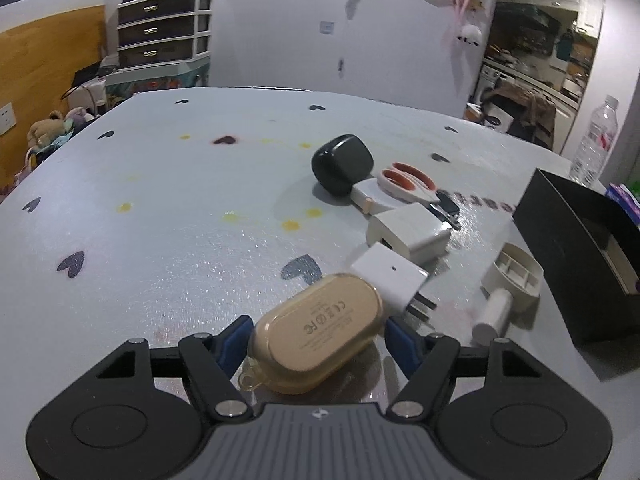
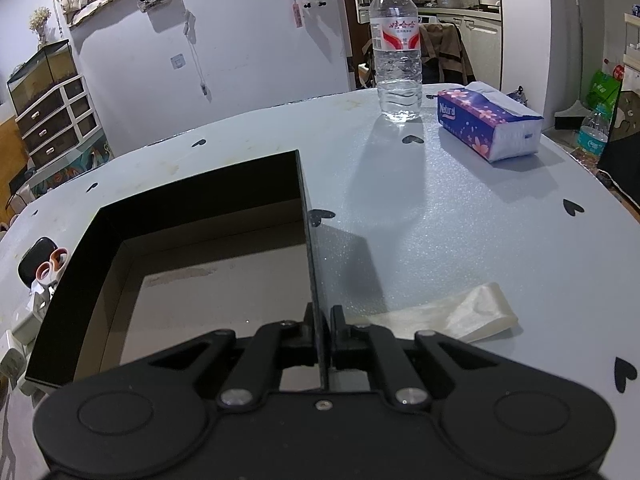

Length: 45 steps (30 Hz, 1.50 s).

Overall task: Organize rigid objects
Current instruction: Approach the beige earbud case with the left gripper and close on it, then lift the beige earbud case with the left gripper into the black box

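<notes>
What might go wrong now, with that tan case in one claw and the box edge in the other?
The tan case sits tilted between the left gripper pads, so it may twist free. It could knock the white plug beside it. The right gripper pinches only the black box wall, which may bend.

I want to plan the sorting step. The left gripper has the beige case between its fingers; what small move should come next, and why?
Probably lift the beige case slightly off the table. The left gripper has it between its blue fingers, and a white charger sits right behind it. The right gripper holds the empty black box by its wall.
</notes>
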Available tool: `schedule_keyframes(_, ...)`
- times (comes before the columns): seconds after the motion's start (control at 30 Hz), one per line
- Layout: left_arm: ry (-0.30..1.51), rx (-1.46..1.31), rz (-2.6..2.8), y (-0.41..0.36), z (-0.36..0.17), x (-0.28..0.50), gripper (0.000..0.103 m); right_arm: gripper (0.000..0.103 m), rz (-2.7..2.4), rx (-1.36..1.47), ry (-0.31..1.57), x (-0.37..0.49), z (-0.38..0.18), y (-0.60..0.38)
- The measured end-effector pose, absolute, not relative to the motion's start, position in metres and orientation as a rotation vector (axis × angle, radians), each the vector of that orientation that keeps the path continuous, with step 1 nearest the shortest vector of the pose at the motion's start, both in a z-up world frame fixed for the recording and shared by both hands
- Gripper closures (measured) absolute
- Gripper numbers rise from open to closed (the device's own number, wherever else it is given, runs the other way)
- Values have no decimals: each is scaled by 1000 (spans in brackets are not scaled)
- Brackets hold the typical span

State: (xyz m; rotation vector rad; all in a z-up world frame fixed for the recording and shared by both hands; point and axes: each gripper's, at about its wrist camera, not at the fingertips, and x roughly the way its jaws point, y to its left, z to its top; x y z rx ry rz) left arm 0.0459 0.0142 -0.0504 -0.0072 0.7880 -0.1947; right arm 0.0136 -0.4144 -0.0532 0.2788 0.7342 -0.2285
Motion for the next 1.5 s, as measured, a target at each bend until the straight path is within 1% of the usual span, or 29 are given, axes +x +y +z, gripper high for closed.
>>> schedule_keyframes(0.07, 791, -3, -206, 15, -51, 42, 30, 97, -228, 279, 734, 14, -53, -414)
schedule_keyframes(0.17, 789, 5, -209, 15, -52, 39, 34, 97, -228, 279, 734, 14, -53, -414)
schedule_keyframes(0.23, 787, 19, -200, 15, -51, 38, 45, 97, -227, 279, 734, 14, -53, -414)
schedule_keyframes(0.3, 788, 21, -207, 15, -50, 37, 47, 97, -227, 280, 734, 13, -53, -414)
schedule_keyframes(0.47, 775, 56, -220, 11, -51, 40, 47, 97, -224, 279, 733, 14, -53, -414)
schedule_keyframes(0.63, 732, 88, -220, 4, -57, 52, 41, 97, -220, 278, 732, 14, -54, -414)
schedule_keyframes(0.77, 705, 133, -210, -3, -61, 52, 41, 97, -220, 277, 730, 14, -54, -414)
schedule_keyframes(1.0, 696, 42, -140, 11, -49, 52, 44, 97, -220, 271, 727, 14, -54, -413)
schedule_keyframes(1.07, 667, 15, -141, 13, -38, 50, 46, 97, -220, 268, 732, 14, -54, -414)
schedule_keyframes(1.1, 652, 5, -146, 12, -32, 50, 51, 97, -220, 267, 735, 15, -54, -414)
schedule_keyframes(1.13, 636, -7, -155, 11, -25, 51, 54, 97, -222, 268, 737, 15, -54, -414)
schedule_keyframes(1.17, 622, -14, -163, 7, -19, 53, 54, 97, -223, 269, 738, 15, -54, -414)
schedule_keyframes(1.3, 569, -5, -245, -20, 2, 63, 56, 97, -221, 274, 735, 15, -54, -415)
schedule_keyframes(1.5, 530, 2, -461, -88, 21, 79, 56, 97, -223, 281, 736, 15, -54, -416)
